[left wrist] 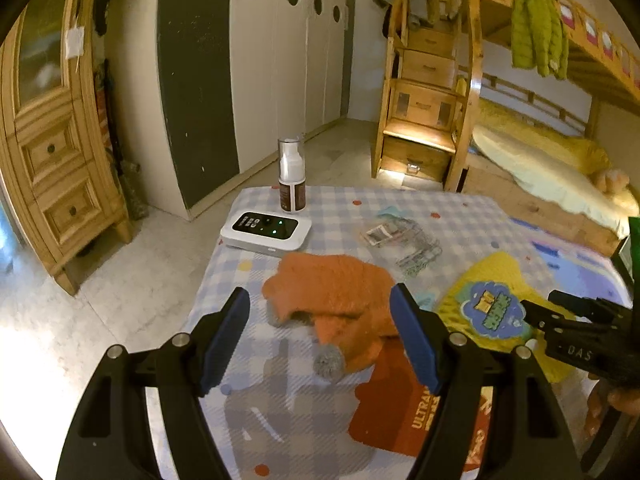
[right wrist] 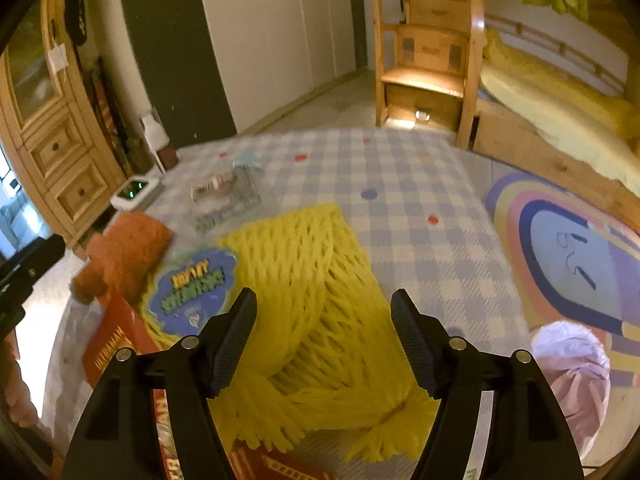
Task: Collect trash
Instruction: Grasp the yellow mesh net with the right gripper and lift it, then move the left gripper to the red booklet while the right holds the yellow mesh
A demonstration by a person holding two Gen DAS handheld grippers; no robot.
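A yellow mesh fruit net (right wrist: 316,300) with a blue label lies on the checked tablecloth; it also shows in the left wrist view (left wrist: 496,300). My right gripper (right wrist: 324,336) is open just above it, jaws apart around its middle. An orange knitted hat (left wrist: 340,296) with grey pompoms lies on a red "Ultraman" packet (left wrist: 400,412). My left gripper (left wrist: 320,340) is open, jaws either side of the hat. A clear crumpled wrapper (left wrist: 404,240) lies further back. The right gripper (left wrist: 560,324) shows at the right edge of the left wrist view.
A white device with green lights (left wrist: 266,230) and a pump bottle (left wrist: 291,176) stand at the table's far left corner. A bin lined with a pink bag (right wrist: 572,376) stands on the floor right of the table, by a rainbow rug (right wrist: 568,248). Bunk bed and wardrobes behind.
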